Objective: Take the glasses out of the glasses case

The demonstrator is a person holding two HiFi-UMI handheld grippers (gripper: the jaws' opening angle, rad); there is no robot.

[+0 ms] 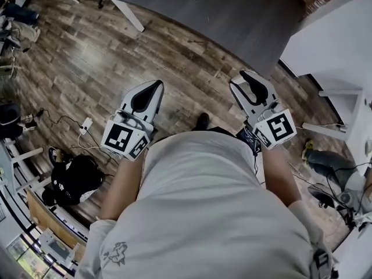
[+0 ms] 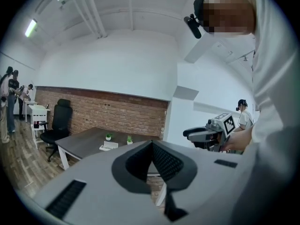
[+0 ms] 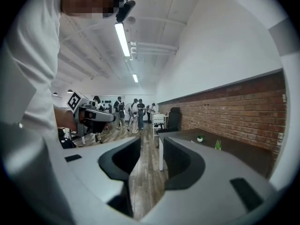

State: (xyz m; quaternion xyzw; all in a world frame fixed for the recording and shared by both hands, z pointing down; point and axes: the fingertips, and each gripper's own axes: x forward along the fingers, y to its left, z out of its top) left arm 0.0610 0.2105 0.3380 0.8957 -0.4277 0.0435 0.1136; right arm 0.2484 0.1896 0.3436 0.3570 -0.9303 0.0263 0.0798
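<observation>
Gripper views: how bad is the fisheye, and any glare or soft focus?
Left gripper view: heavy fisheye with black corners; the white ceiling strip light blooms; the grey left tongs, up close, look slightly soft. Right gripper view: same bend, curving the red brick wall; the long ceiling tube light glares.

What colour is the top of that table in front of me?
The table top is dark grey, clearest in the head view.

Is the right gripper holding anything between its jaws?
No, the right gripper has its jaws apart, with only wooden floor showing between them.
</observation>
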